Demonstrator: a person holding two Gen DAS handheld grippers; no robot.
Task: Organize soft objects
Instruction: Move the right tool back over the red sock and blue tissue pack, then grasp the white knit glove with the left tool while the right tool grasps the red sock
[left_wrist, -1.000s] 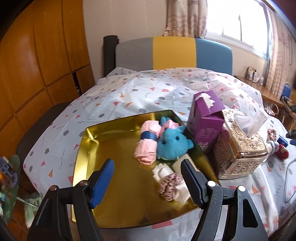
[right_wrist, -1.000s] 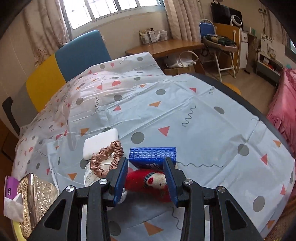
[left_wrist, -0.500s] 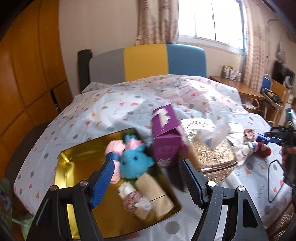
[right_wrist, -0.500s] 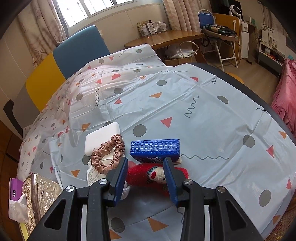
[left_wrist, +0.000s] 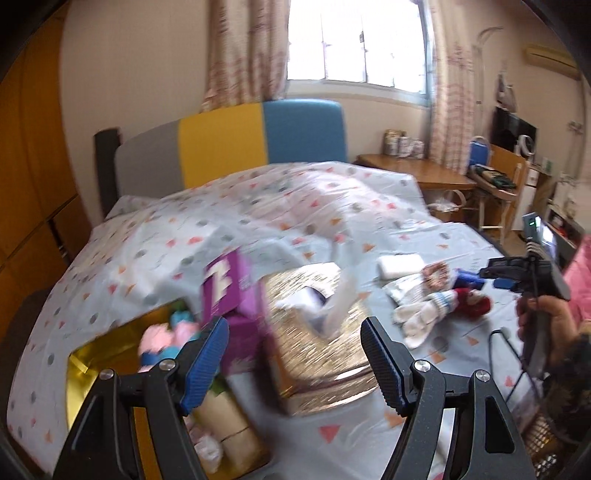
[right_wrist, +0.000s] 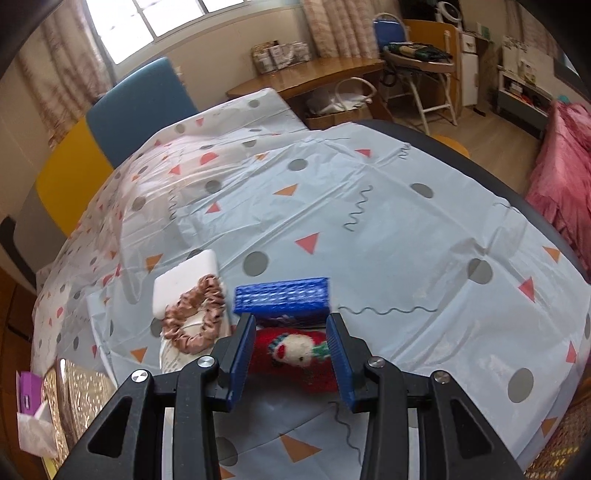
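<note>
A bed (right_wrist: 369, 229) covered with a pale sheet printed with dots and triangles carries everything here. At its near left corner sits a gold tray (left_wrist: 75, 360), blurred in the left wrist view, with pink and blue soft things bunched inside it. Just right of the tray stands a purple tissue box (left_wrist: 229, 295), and beside that a glittery gold tissue box (left_wrist: 314, 354) with a tissue sticking up.

The left gripper (left_wrist: 293, 363) hangs above the two tissue boxes with its jaws spread wide and nothing between them.

The right gripper (right_wrist: 291, 352) is low over the sheet, its jaws apart on either side of a red stuffed toy (right_wrist: 295, 360) with a pale face; I cannot tell whether the pads touch it.

Just behind the toy lies a blue textured block (right_wrist: 282, 295). To its left a white sponge (right_wrist: 184, 282) rests flat, with a brown hair scrunchie (right_wrist: 194, 319) lying partly over it and over some folded white cloth

In the left view a white sock (left_wrist: 421, 317) lies next to the red toy
</note>
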